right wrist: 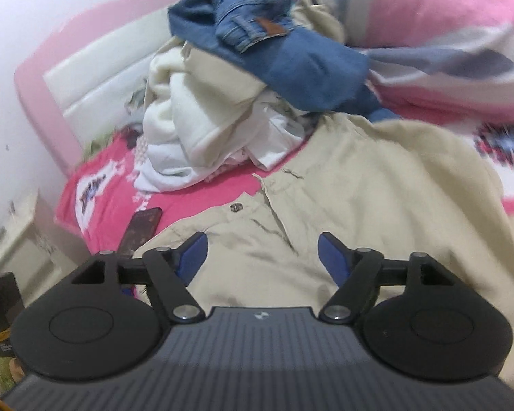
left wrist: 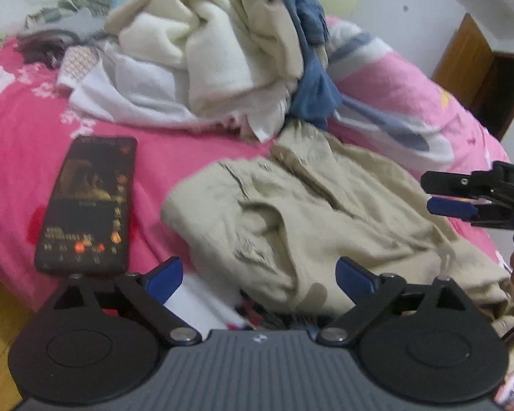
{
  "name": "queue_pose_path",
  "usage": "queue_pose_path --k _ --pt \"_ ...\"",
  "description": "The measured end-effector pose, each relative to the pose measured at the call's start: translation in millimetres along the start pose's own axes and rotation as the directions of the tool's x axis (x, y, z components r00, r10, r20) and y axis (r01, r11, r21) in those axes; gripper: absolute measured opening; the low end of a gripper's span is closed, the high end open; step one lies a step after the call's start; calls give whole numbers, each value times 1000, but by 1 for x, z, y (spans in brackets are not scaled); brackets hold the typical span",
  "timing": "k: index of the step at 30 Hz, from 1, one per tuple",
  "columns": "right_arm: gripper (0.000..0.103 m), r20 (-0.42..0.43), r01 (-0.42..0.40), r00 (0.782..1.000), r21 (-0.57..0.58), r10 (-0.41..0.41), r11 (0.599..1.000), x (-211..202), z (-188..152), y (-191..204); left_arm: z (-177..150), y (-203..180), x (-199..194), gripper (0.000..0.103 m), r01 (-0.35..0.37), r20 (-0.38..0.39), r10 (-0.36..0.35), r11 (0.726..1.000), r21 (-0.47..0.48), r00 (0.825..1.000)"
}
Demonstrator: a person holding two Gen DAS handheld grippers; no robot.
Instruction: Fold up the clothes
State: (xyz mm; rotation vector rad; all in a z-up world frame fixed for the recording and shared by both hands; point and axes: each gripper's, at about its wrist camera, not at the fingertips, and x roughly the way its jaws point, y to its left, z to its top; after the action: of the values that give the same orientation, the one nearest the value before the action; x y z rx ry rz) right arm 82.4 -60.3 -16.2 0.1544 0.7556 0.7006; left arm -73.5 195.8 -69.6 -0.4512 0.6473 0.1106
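Beige cloth, a pair of trousers (left wrist: 311, 212), lies flat on the pink bed (left wrist: 13, 157), right in front of both grippers. Its long side runs from 5 o'clock up to 11 o'clock in the left wrist view, with the button end far away. The left gripper (left wrist: 259, 274) has its jaws wide open with nothing pinched. The right gripper (right wrist: 262, 257) is open too, above the cloth. At 9 o'clock lies a dark phone (left wrist: 89, 202) on bare pink bed. Farther off, at 12 o'clock, sits a heap of clothes (left wrist: 219, 44).
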Motion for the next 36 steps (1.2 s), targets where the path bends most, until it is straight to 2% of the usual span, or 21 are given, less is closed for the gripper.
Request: queue_pose_path --k 2,5,8,11,14,17,20,22,23,24,25,28,31,36 --pt "76 22 -7 1000 50 6 999 -9 -12 -5 -1 -3 -1 100 -5 -42 4 1000 -30 999" --pt "77 39 -19 999 116 15 993 -16 -24 -13 -3 -7 -4 103 -21 -65 18 999 -45 998" --pt "78 57 -31 998 168 21 985 -21 -32 -21 -3 -18 -6 102 -34 -56 35 999 13 998" --pt "78 64 -36 998 197 23 980 -22 -37 -26 -1 -27 -3 95 -53 -81 57 997 49 995" --pt "78 74 -40 997 203 25 978 -22 -40 -28 2 -26 1 81 -22 -95 24 999 24 995" --pt "78 81 -39 996 197 24 980 -22 -41 -28 4 -26 -2 78 -1 -63 3 1000 28 998" --pt "78 86 -34 996 185 19 982 -22 -41 -27 9 -28 -5 78 -25 -2 25 999 42 1000" --pt "78 90 -27 996 170 12 985 -22 -39 -26 13 -30 -5 82 -47 28 46 997 57 999" --pt "78 92 -22 996 160 7 987 -23 -38 -25 15 -31 -5 92 -58 42 55 996 63 998" --pt "78 93 -13 996 144 -1 989 -24 -35 -24 17 -32 -5 101 -62 50 59 996 64 997" --pt "78 97 -3 995 129 -9 992 -24 -32 -24 20 -34 -4 103 -64 58 61 996 64 996" --pt "78 118 37 992 78 -47 996 -29 -22 -24 24 -36 -1 103 -17 86 11 998 68 996" --pt "78 133 116 984 22 -118 993 -34 -6 -29 28 -40 11 103 18 74 -25 996 89 997" --pt "78 108 272 960 -110 -260 956 -27 39 -47 30 -47 35 103 66 51 -70 994 86 996"
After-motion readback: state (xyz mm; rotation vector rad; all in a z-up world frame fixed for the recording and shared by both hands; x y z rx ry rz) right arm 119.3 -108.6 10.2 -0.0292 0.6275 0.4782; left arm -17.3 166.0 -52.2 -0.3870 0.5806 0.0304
